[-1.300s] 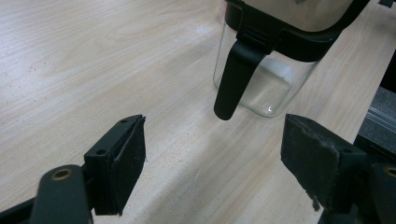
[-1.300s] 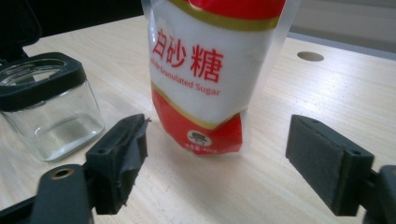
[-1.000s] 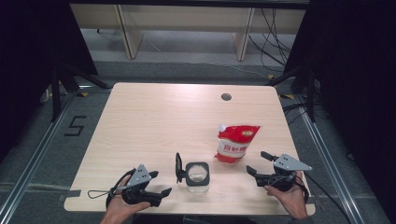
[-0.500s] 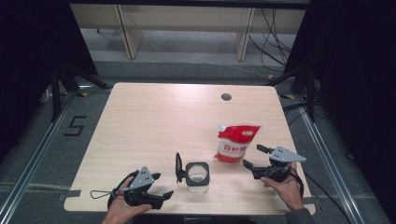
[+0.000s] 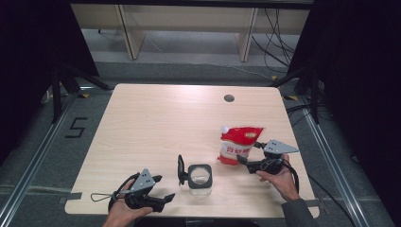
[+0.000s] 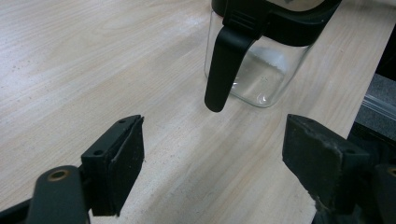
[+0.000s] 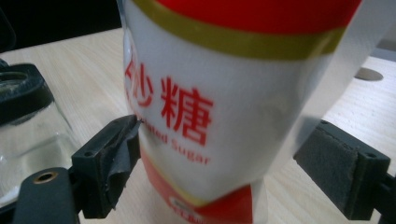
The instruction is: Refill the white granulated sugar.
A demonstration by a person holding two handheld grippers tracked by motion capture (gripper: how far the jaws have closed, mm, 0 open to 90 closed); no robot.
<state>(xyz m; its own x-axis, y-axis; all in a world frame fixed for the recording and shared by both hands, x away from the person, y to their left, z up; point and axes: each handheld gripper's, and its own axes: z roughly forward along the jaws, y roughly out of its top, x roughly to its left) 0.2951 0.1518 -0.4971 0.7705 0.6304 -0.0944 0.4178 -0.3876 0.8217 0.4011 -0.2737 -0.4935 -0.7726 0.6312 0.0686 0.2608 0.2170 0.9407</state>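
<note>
Both black two-jaw grippers stand wide apart, holding nothing. Right gripper (image 5: 247,161) has its jaws either side of the red-and-white plastic sugar pouch (image 5: 238,144), which stands upright near the pale wooden table (image 5: 161,123)'s right front. Left gripper (image 5: 161,189) faces the square clear glass jar with its black lid (image 5: 199,177), just beside it at the front edge

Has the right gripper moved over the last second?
Yes. The right gripper has moved inward and up-table toward the standing sugar bag; its open jaws now flank it.

right hand-held gripper (image 5: 248,160) moved up to sugar bag (image 5: 236,144)
</note>
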